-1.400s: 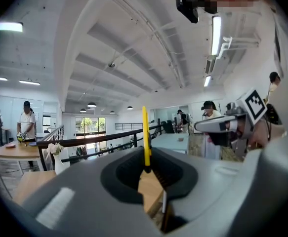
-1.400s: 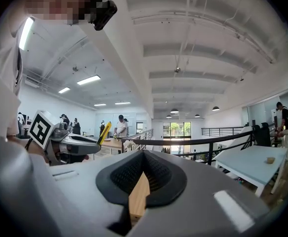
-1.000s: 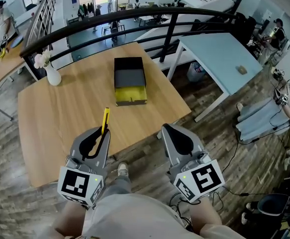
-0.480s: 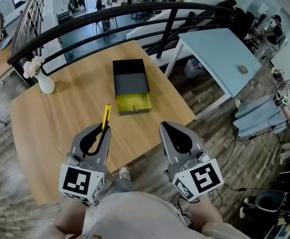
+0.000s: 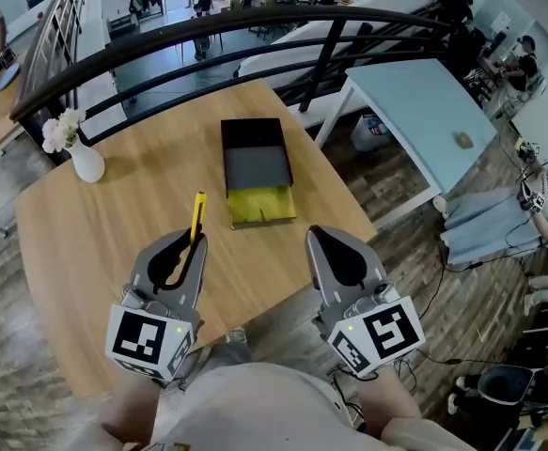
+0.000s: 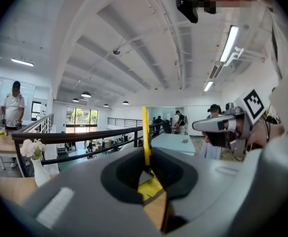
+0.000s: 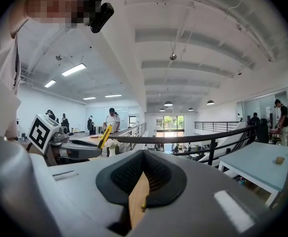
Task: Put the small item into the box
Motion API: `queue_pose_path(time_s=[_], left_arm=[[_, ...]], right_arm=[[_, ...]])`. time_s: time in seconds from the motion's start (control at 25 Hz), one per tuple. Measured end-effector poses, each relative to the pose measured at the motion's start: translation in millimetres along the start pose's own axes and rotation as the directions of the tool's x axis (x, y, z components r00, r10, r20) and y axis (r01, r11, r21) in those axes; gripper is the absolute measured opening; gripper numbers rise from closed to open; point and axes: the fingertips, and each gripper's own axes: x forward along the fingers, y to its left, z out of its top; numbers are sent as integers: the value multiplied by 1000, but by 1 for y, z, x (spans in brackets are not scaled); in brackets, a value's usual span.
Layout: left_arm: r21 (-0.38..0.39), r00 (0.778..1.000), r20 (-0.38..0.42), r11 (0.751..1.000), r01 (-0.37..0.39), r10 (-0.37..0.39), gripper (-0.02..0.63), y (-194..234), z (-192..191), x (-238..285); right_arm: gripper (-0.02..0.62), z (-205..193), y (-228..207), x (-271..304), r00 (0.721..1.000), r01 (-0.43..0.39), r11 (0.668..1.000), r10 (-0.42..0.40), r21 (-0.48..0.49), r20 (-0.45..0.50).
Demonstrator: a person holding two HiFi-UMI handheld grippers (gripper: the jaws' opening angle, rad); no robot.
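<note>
A thin yellow stick-like item juts forward out of my left gripper, which is shut on its near end above the wooden table. In the left gripper view the yellow item rises straight up from the closed jaws of the left gripper. The box lies ahead at mid-table, black, open on top, with a yellow section at its near end. My right gripper hovers off the table's near right edge, shut and holding nothing. From the right gripper view the left gripper shows at left.
A white vase with pale flowers stands at the table's far left. A black railing runs behind the table, and a light blue table stands to the right. People sit and stand farther off. The floor lies below the right gripper.
The head view has shifted a little, so the table and box sit slightly lower right in it. Both grippers keep their pose, and the left still holds the yellow item.
</note>
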Motion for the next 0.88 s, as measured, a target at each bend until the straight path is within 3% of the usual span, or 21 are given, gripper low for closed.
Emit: queue_pose_path(time_s=[0.88], left_arm=[[-3,997,-9,997,-76,76,41,-12,13,32]], right_arm=[[0,-7,-42,17,997,-75,996,76,38,-2]])
